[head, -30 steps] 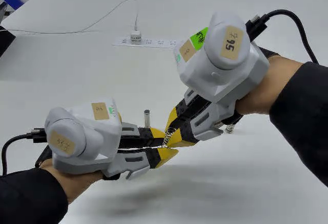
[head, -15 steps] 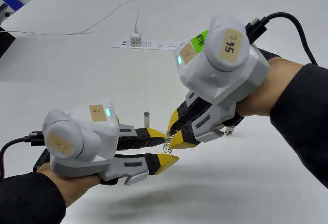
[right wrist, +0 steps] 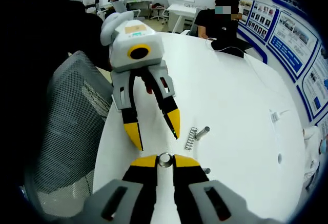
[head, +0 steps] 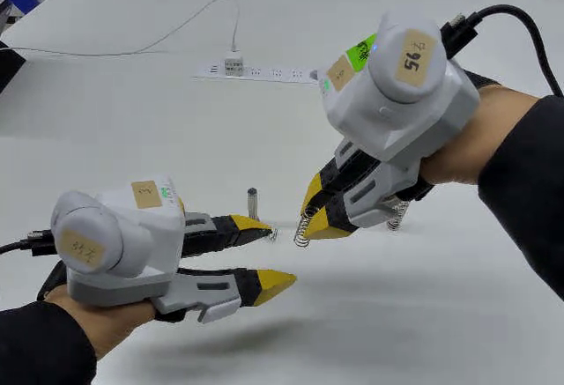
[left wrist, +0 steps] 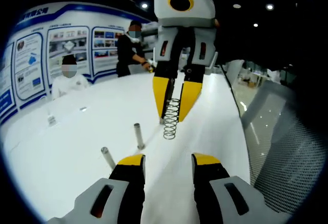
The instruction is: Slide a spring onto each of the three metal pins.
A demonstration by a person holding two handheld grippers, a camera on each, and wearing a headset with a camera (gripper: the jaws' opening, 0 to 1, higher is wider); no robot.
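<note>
Steel pin (head: pixel 253 202) upright near right tool (head: pixel 310 220) gripping spring (head: pixel 302 230); power strip (head: pixel 256 74) beyond.

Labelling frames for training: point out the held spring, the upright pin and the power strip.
held spring (left wrist: pixel 170 124), left gripper view, middle coils.
upright pin (head: pixel 253 202), head view, mid shaft.
power strip (head: pixel 273 75), head view, top face.

Second spring (head: pixel 399 218) half behind right hand-held gripper (head: pixel 310 218)
</note>
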